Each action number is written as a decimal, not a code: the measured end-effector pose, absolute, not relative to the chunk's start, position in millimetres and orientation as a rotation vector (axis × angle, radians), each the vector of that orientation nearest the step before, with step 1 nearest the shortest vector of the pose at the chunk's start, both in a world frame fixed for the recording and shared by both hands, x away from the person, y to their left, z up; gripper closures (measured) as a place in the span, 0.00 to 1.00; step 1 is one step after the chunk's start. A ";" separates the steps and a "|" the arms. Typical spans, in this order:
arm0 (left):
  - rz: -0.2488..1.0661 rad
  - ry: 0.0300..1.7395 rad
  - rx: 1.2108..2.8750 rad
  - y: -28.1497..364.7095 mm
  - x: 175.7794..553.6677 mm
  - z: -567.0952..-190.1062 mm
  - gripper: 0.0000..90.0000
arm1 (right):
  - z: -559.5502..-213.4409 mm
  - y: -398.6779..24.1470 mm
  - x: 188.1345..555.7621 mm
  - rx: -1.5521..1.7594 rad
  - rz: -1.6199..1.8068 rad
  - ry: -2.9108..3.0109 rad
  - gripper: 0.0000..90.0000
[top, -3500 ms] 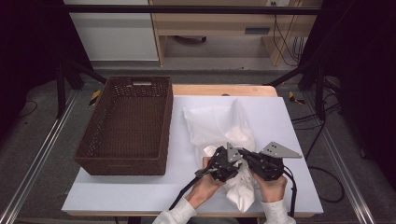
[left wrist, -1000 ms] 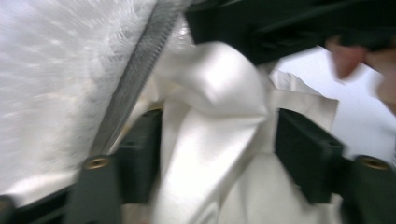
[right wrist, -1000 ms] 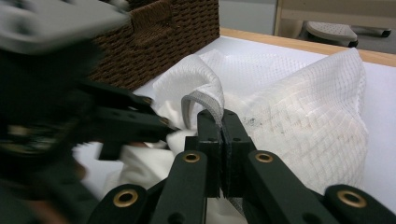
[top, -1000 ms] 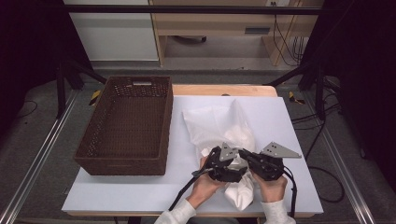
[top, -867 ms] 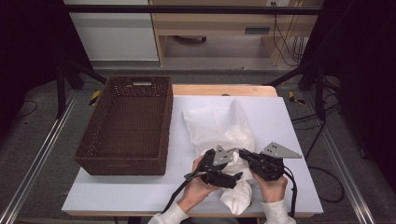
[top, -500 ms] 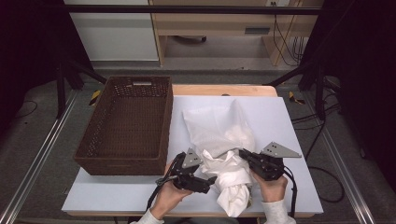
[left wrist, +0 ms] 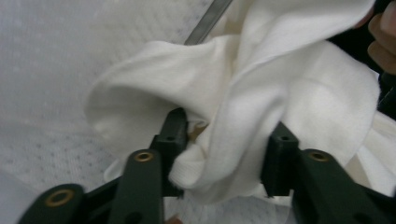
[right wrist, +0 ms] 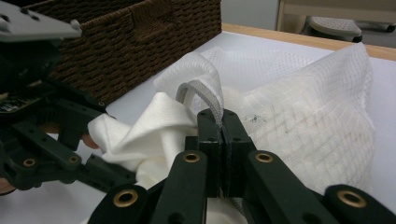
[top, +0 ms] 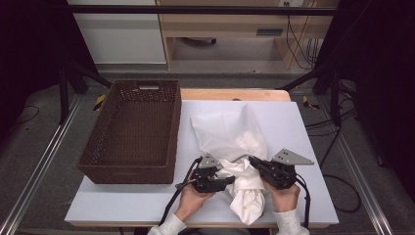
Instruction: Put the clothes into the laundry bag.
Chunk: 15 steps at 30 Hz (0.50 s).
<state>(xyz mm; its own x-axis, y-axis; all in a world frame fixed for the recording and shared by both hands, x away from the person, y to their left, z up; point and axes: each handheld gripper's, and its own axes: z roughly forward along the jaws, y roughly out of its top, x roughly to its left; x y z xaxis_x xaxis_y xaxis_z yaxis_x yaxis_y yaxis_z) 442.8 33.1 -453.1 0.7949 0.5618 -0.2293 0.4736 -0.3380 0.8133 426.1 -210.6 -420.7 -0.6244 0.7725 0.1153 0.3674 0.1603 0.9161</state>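
I have the white mesh laundry bag (top: 230, 132) lying on the table (top: 313, 147), right of the wicker basket (top: 132, 132), with a white cloth (top: 247, 196) bunched at the bag's near end and spilling toward the near table edge.

Right gripper (right wrist: 223, 122) — jaws clenched on the grey edge band (right wrist: 205, 100) of the bag's mouth, holding it up off the table. Left gripper (left wrist: 224, 154) — jaws have just been closing around a fold of the cloth; the fabric sits between the pads, and in the left gripper view the pads press into it, so I read this as a grasp on the cloth.

Risks as I judge them:
- The left grasp looks shallow, on a loose outer fold. A pull could slide the fold out, or draw only one layer and leave the bulk behind.
- The left jaws may have caught mesh along with cloth — I cannot tell. If so, cloth and bag will move together and nothing separates.
- The right hold is on a narrow band. A hard tug from the left could strip it from the jaws and collapse the opening.
- The cloth hangs close to the near edge; a dropped grip could send it off the table.
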 end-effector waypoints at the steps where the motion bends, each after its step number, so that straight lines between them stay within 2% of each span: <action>1: 0.146 0.757 1.990 29.8 440.4 -449.7 0.71 | -420.9 -209.5 426.2 1.086 1.457 2.063 0.99; 3: 0.188 0.724 1.987 22.2 437.0 -443.3 0.77 | -420.9 -208.7 426.2 1.085 1.457 2.065 0.99; 6: 0.216 0.691 1.986 9.6 435.7 -436.3 0.80 | -421.0 -207.7 426.1 1.088 1.464 2.065 0.99; 10: 0.264 0.671 2.014 -11.7 437.7 -434.1 0.80 | -420.6 -207.9 425.6 1.090 1.461 2.053 0.99; 15: 0.363 0.640 2.130 -37.9 444.0 -442.1 0.79 | -419.4 -207.8 425.1 1.078 1.492 2.050 0.99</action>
